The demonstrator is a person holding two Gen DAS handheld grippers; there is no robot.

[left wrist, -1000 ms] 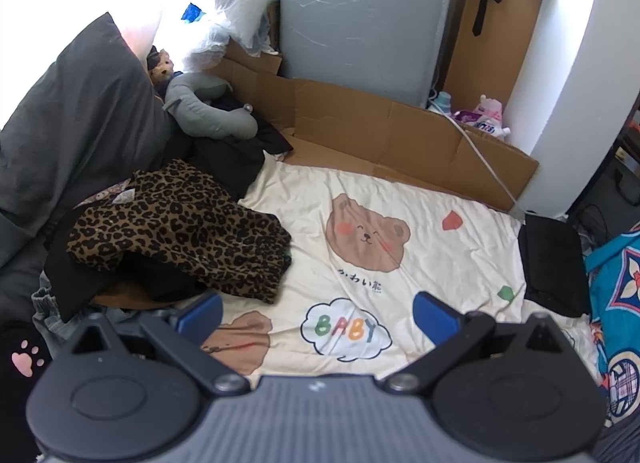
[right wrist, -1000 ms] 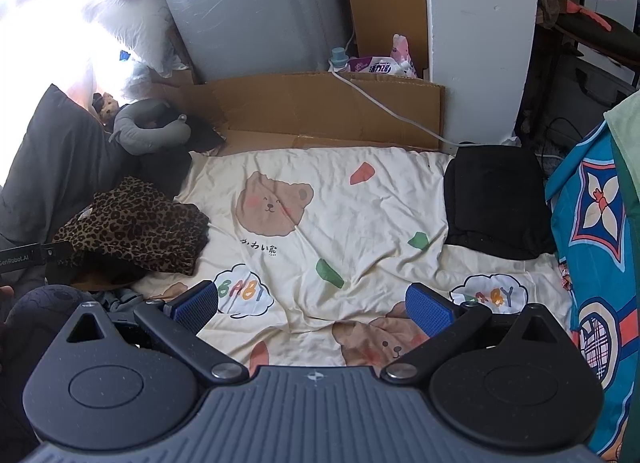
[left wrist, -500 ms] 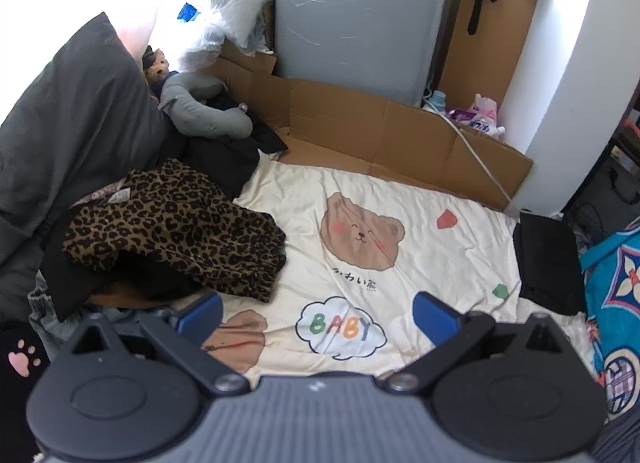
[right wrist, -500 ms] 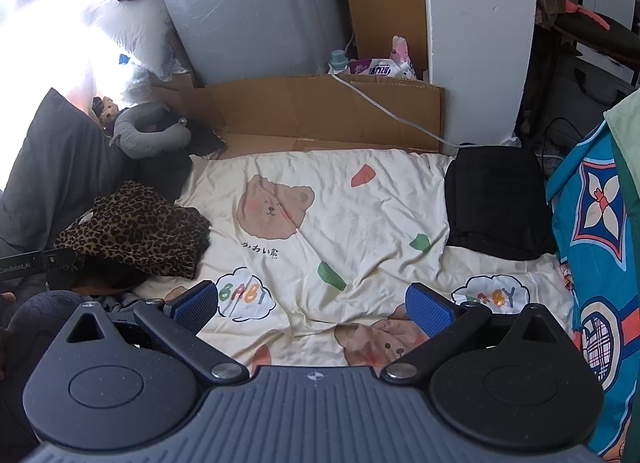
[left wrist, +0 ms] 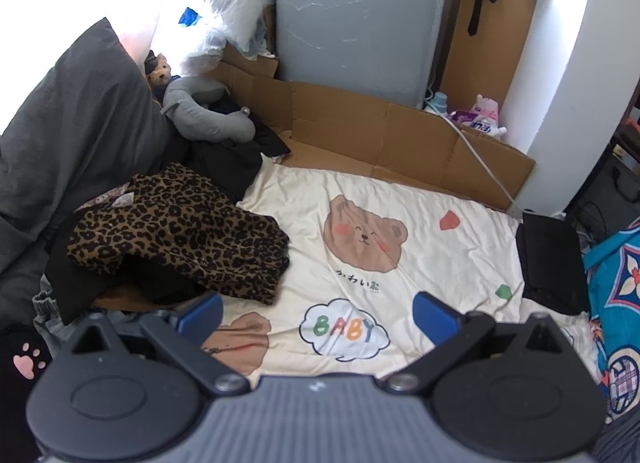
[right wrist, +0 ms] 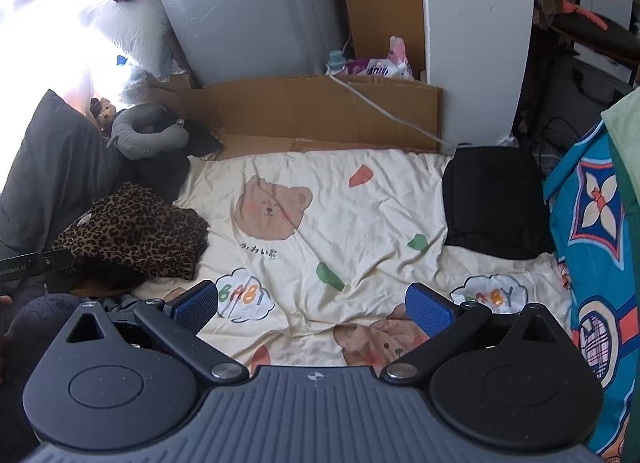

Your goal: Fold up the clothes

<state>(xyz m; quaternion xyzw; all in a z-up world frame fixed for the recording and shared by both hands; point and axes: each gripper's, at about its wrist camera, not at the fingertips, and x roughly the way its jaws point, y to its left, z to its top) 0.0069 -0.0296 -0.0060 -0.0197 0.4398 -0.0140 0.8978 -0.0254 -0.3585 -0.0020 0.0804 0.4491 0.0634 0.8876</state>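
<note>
Both tongs are spread wide and hold nothing: the left tongs and the right tongs hover over the near part of the bed. The leopard-print garment lies crumpled at the bed's left edge, draped over dark clothing whose extent I cannot make out. A pinch there might well lift two layers together, or catch the bear-print sheet. A folded black garment sits at the right edge. A grey neck pillow and cardboard crowd the far edge, though the bed's middle lies open for spreading.
</note>
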